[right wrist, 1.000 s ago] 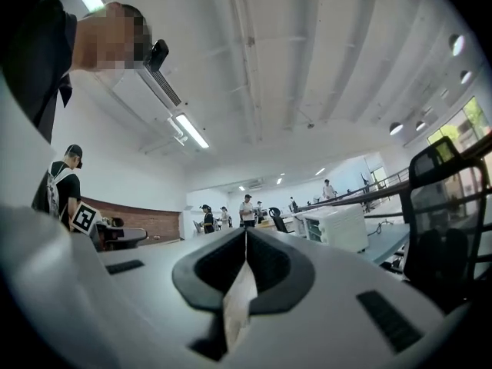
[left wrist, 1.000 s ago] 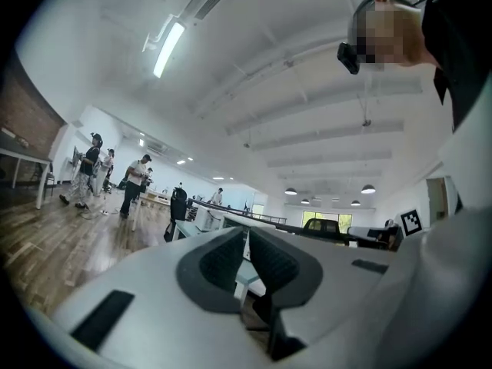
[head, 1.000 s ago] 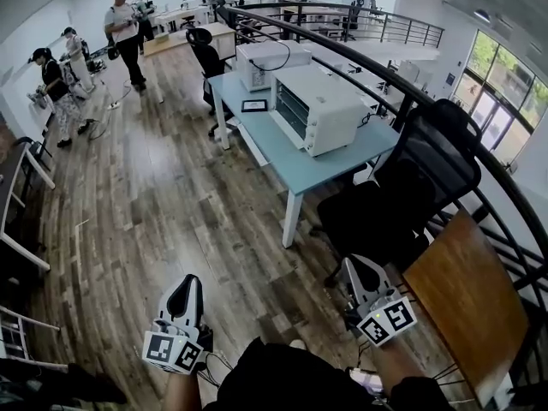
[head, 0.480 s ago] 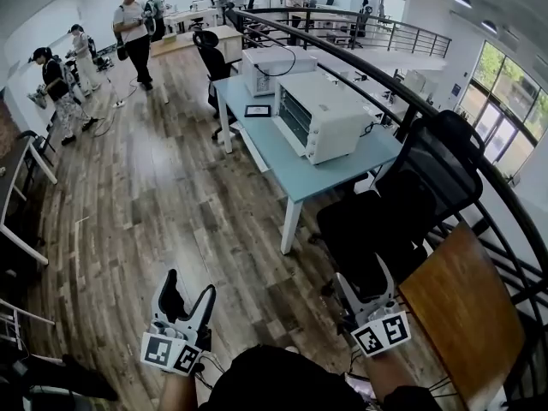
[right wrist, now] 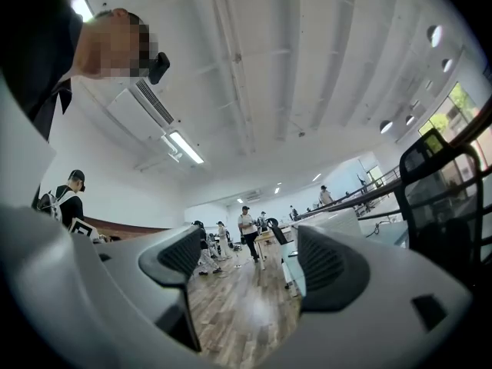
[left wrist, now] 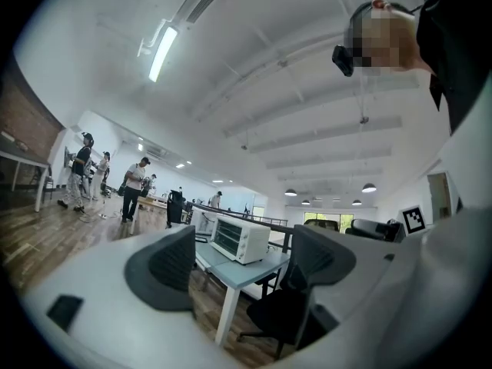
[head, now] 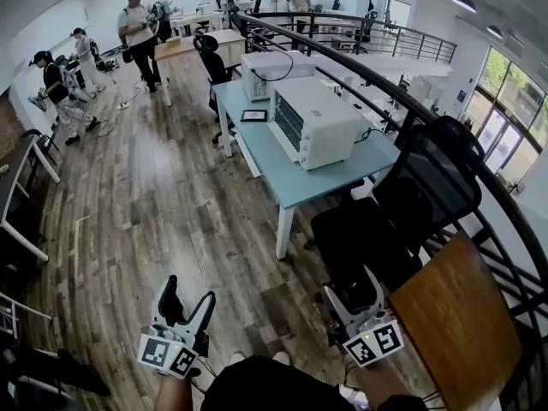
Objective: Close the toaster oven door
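Observation:
A white toaster oven (head: pixel 312 122) stands on a light-blue table (head: pixel 300 178) well ahead of me, its glass door (head: pixel 287 120) facing left. At this distance the door looks upright against the body. The oven (left wrist: pixel 240 238) also shows small between the left gripper's jaws. My left gripper (head: pixel 188 296) is low at the bottom left, my right gripper (head: pixel 349 291) at the bottom right, both far from the oven. Both have just been opening their jaws and stand open with nothing between them. The right gripper view looks along its open jaws (right wrist: pixel 250 264) over the wooden floor.
A black office chair (head: pixel 402 204) stands between me and the table's near end. A brown wooden tabletop (head: pixel 454 315) is at my right, with a curved black railing (head: pixel 385 84) behind. A second white appliance (head: pixel 265 67) and a small frame (head: pixel 253 116) share the table. Several people (head: pixel 137 32) stand far left.
Both grippers' jaws went from shut to wide open. The grippers drifted a little across the floor, and the table with the oven now sits slightly nearer in the head view.

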Motion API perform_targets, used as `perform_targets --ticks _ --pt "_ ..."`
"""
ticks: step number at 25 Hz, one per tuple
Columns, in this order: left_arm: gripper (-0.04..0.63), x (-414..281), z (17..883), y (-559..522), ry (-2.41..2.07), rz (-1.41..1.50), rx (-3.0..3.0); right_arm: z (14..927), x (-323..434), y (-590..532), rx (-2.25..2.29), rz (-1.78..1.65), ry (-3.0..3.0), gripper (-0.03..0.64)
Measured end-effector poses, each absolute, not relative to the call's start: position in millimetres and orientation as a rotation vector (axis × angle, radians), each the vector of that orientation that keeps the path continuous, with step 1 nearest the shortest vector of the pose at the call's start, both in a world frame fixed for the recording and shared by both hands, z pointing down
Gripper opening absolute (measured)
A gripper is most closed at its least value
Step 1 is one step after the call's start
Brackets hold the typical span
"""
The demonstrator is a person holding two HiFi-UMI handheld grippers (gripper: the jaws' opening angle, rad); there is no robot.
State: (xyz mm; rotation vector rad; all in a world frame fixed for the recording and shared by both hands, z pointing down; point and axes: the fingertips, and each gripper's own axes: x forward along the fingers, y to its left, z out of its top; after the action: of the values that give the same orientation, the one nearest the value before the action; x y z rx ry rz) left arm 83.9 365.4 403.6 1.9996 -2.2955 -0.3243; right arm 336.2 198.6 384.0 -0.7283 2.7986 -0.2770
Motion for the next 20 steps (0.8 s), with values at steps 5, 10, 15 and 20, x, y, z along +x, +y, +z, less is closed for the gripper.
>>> perform_targets --ticks 5,10,15,20 --pt "0.391 100 404 363 -2.336 -0.313 1.961 391 346 187 -0.683 -0.299 2.815 0.382" --pt "0.391 97 410 363 -2.343 -0.294 1.917 399 344 175 -0.661 -0.338 2.818 0.382" --pt "0.391 88 412 348 -2.332 -0.293 1.916 401 335 159 -0.67 -0.377 2.806 0.38" --pt "0.391 61 415 309 -2.307 -0.302 1.958 403 314 133 -0.705 -0.346 2.809 0.38"
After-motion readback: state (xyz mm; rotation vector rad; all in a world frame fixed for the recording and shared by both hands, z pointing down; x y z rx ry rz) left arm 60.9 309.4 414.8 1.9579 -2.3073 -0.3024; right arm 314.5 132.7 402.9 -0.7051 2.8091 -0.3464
